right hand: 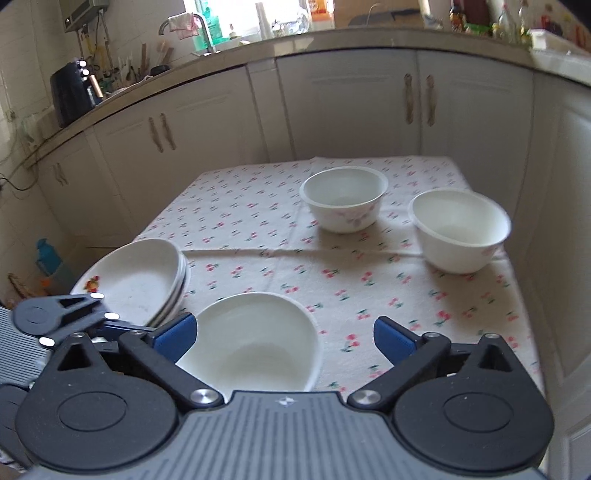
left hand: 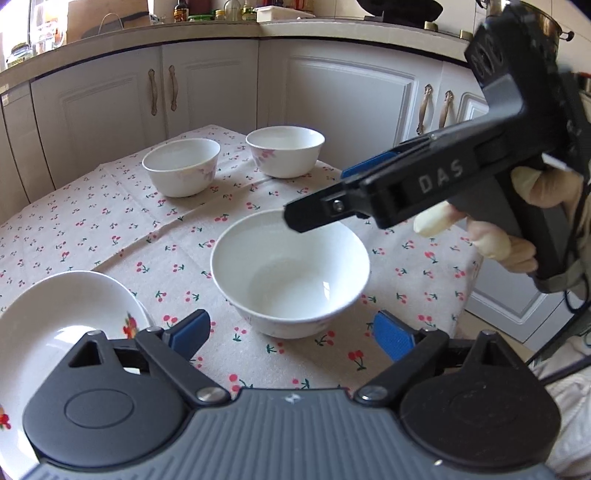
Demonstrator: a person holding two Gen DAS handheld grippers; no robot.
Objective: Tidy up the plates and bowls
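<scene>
Both the left gripper [left hand: 291,330] and the right gripper [right hand: 284,336] stand released, holding nothing. The near bowl [left hand: 290,271] rests on the cherry tablecloth [left hand: 110,229] beside the stacked plates [right hand: 138,280], likely set down for sorting.

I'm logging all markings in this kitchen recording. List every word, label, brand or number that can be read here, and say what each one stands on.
"DAS": raised letters on the black body of the right gripper, seen in the left wrist view.
Bottles and jars on the counter: labels too small and blurred to read.
Bowls, plates and tablecloth: only flower, fruit and cherry patterns, no text.
Nothing else is legible in either view.
</scene>
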